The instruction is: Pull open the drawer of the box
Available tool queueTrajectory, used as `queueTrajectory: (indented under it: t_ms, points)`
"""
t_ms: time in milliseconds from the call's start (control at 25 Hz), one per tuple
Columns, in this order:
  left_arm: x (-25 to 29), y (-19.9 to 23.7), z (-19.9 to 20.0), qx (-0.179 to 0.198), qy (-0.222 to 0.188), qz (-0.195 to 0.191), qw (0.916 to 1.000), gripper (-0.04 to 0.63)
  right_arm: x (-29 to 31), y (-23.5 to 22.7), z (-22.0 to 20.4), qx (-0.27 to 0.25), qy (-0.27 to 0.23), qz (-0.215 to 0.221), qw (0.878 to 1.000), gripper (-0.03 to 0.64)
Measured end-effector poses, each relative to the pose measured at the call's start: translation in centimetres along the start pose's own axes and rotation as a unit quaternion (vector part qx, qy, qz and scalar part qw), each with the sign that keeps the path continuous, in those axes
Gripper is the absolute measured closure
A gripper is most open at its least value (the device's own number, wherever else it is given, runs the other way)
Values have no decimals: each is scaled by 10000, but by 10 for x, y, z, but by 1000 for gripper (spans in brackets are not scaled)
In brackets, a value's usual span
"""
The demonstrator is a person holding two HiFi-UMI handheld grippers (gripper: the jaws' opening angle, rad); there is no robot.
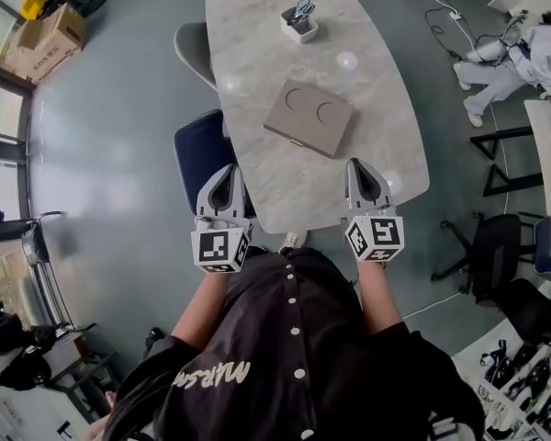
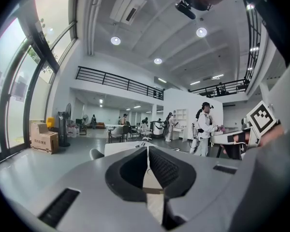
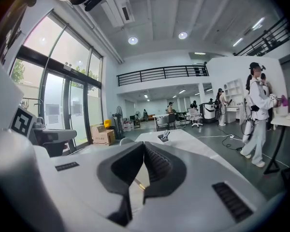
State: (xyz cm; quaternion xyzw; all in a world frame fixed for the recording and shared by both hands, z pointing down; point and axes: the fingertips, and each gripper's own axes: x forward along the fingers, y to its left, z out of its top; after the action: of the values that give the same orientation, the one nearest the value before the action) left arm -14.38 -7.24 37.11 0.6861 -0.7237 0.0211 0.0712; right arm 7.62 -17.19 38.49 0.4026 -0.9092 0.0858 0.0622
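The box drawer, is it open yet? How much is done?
Not yet. Done: nothing; the box lies flat on the table with its drawer pushed in. In hand: the left gripper and right gripper are by the table's near edge, both shut and empty, short of the box. Left: reach the box, grip the drawer, pull it open.
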Motion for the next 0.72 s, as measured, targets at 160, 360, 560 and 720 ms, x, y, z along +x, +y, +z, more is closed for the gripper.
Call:
queueTrajectory:
  t_ms: [160,360,560,720]
  points:
    - [8,4,1,-7,0,-80,10000,572,11,1,-2,74,54,-19,10000,618]
    - [22,12,-1,-7,70,-336,9994,572,29,2,-8,185,155,-162,9996,620]
    - [32,17,-8,-6,264,-670,9974,574,48,6,-24,470,301,-335,9979,620]
    - [35,20,-18,-72,405,-832,9957,572,67,8,-53,864,557,-361,9940,618]
